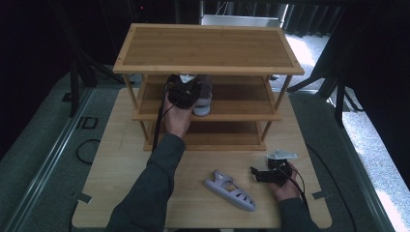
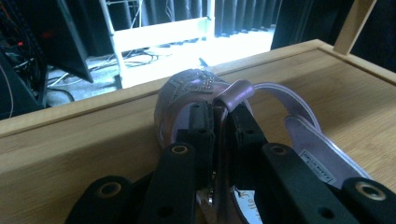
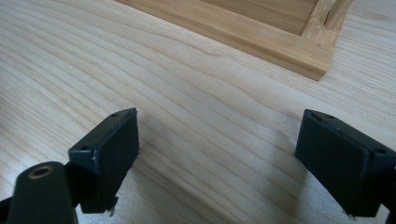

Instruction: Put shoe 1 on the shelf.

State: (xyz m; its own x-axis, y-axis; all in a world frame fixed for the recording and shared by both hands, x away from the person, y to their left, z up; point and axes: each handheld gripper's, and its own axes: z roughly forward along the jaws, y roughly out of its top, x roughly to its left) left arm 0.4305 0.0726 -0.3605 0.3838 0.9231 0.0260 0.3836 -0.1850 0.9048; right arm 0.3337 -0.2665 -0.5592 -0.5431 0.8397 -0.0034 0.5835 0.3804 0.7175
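While the left tool [image 2: 219, 126] pinches its strap, the lilac sandal [image 2: 280, 126] (studded toe) sits on mid shelf [image 1: 241, 96]; right tool [image 3: 215, 163] wide open.

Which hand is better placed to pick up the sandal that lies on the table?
The right: its tongs stand open beside the sandal on the table, while the left tongs are shut on the other sandal.

Left claw [image 2: 219, 126] clamped tight, arm stretched forward; right claw [image 3: 217, 154] wide apart, low, near the body.
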